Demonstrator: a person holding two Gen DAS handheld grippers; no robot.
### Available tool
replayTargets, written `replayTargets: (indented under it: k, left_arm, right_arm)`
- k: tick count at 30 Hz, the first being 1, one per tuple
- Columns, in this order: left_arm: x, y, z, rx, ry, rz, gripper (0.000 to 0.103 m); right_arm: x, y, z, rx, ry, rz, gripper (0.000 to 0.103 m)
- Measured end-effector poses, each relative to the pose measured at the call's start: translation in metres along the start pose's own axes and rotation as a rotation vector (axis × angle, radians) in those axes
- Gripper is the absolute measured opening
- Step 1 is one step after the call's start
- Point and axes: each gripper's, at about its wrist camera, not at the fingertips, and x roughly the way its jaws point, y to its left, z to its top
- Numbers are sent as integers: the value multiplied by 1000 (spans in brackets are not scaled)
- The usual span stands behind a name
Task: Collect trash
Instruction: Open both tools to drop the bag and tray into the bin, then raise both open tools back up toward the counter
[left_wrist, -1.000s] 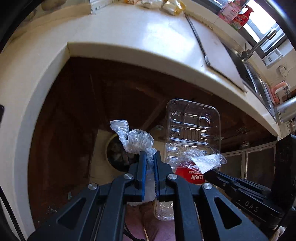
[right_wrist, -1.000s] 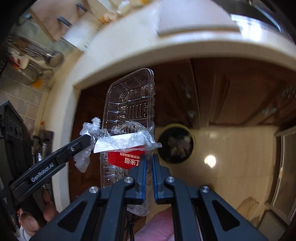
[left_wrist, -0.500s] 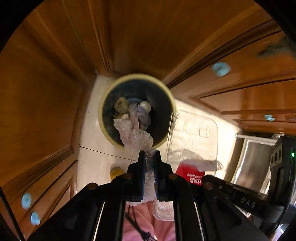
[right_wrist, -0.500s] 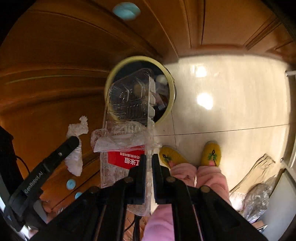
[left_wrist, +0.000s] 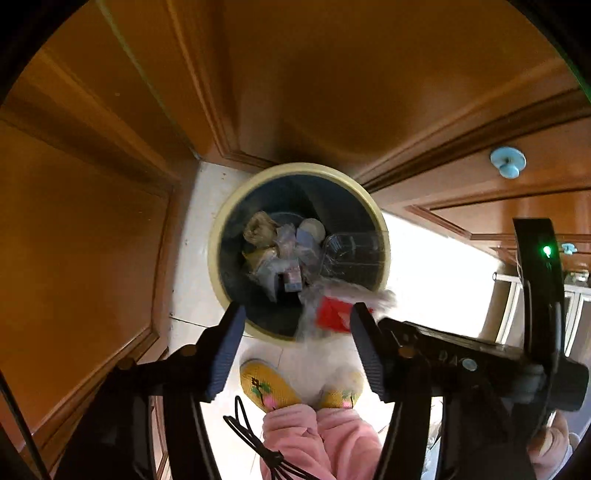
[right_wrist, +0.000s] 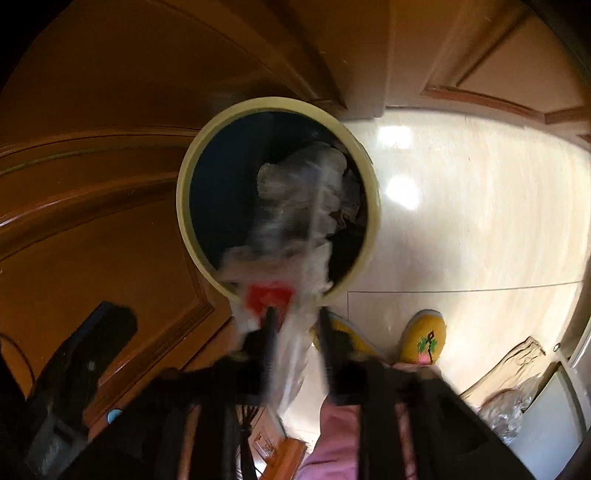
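Observation:
A round bin with a cream rim (left_wrist: 221, 225) (right_wrist: 183, 199) stands on the floor below both grippers, with several pieces of trash inside. My left gripper (left_wrist: 295, 347) is open and empty above the bin's near rim. My right gripper (right_wrist: 295, 328) is open; the clear plastic tray with a red label (right_wrist: 291, 229) is blurred between and beyond its fingers, over the bin's mouth. In the left wrist view the tray (left_wrist: 351, 254) lies partly inside the bin at its right side.
Brown wooden cabinet doors (left_wrist: 92, 221) surround the bin on the left and behind. Pale floor tiles (right_wrist: 461, 221) lie to the right. The person's yellow slippers (right_wrist: 424, 338) and pink trousers (left_wrist: 321, 439) are below. A plastic bag (right_wrist: 513, 410) lies at lower right.
Both grippers have opened. The crumpled plastic wrap has left my left gripper and is in the bin. The clear tray is leaving my right gripper, falling toward the bin.

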Motion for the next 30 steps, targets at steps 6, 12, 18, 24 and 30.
replayTargets:
  k: [6, 12, 18, 24, 30]
  left_arm:
    - [-19, 8, -11, -23, -26, 32, 61]
    - [-47, 9, -23, -55, -38, 57, 61]
    - [-108, -5, -38, -53, -73, 49, 62]
    - [-202, -30, -58, -21, -163, 50, 70]
    - [-307, -57, -74, 33, -264, 18, 71]
  right_arm:
    - [-4, 11, -11, -54, -5, -14, 53]
    - [-29, 15, -38, -160, -4, -59, 53]
    - [-93, 31, -79, -251, -68, -42, 53]
    - [-195, 47, -120, -289, -169, 18, 53]
    - [-299, 68, -165, -343, -323, 26, 53]
